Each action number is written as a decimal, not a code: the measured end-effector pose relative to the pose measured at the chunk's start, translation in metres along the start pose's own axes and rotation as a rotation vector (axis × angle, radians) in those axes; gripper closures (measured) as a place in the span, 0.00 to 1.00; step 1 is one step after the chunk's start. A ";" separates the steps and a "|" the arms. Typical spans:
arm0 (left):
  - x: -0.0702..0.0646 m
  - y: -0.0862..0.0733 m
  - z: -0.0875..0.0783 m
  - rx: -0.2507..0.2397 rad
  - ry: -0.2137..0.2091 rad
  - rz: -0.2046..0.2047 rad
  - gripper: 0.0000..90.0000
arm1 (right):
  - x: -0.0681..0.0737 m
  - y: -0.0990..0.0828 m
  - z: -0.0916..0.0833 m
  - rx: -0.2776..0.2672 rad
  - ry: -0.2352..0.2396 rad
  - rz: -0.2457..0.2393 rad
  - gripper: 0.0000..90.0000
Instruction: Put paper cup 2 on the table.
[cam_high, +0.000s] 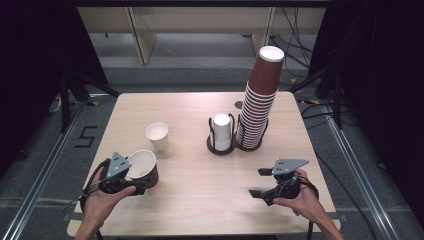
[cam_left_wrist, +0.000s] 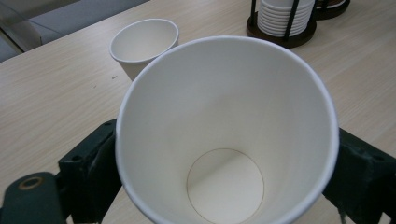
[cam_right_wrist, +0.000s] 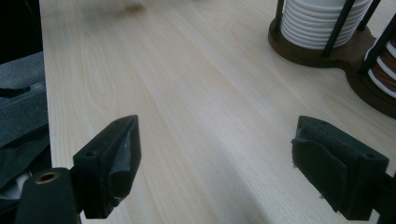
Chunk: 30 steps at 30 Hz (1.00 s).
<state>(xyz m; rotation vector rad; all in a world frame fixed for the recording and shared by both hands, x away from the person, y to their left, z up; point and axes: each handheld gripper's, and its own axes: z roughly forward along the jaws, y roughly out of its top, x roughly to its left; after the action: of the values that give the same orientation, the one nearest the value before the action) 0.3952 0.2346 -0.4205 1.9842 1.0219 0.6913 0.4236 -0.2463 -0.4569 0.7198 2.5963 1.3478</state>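
A brown paper cup (cam_high: 143, 168) with a white inside (cam_left_wrist: 224, 130) sits tilted between the jaws of my left gripper (cam_high: 136, 181), which is shut on its sides near the table's front left. Just beyond it a smaller white paper cup (cam_high: 157, 136) (cam_left_wrist: 144, 44) stands upright on the table. At the front right my right gripper (cam_high: 256, 182) (cam_right_wrist: 217, 158) hovers over bare wood, jaws wide open with nothing between them.
A dark two-post cup holder (cam_high: 221, 146) at the table's middle back carries a short stack of white cups (cam_high: 222, 129) (cam_right_wrist: 322, 21) and a tall leaning stack of brown cups (cam_high: 260, 100). The light wooden table (cam_high: 200, 195) has dark floor and cables around it.
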 end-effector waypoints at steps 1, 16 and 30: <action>0.001 0.000 -0.001 0.003 0.010 -0.005 0.12 | 0.000 0.000 0.000 0.000 0.000 0.003 0.18; 0.026 0.004 0.013 0.048 0.088 -0.043 0.12 | 0.001 0.000 0.002 0.008 0.004 -0.001 0.18; 0.059 0.004 0.049 0.097 0.153 -0.118 0.12 | 0.001 0.000 0.005 0.015 0.012 -0.004 0.18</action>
<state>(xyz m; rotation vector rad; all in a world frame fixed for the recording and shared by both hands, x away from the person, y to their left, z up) 0.4639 0.2638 -0.4376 1.9588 1.2748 0.7498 0.4238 -0.2422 -0.4601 0.7107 2.6186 1.3372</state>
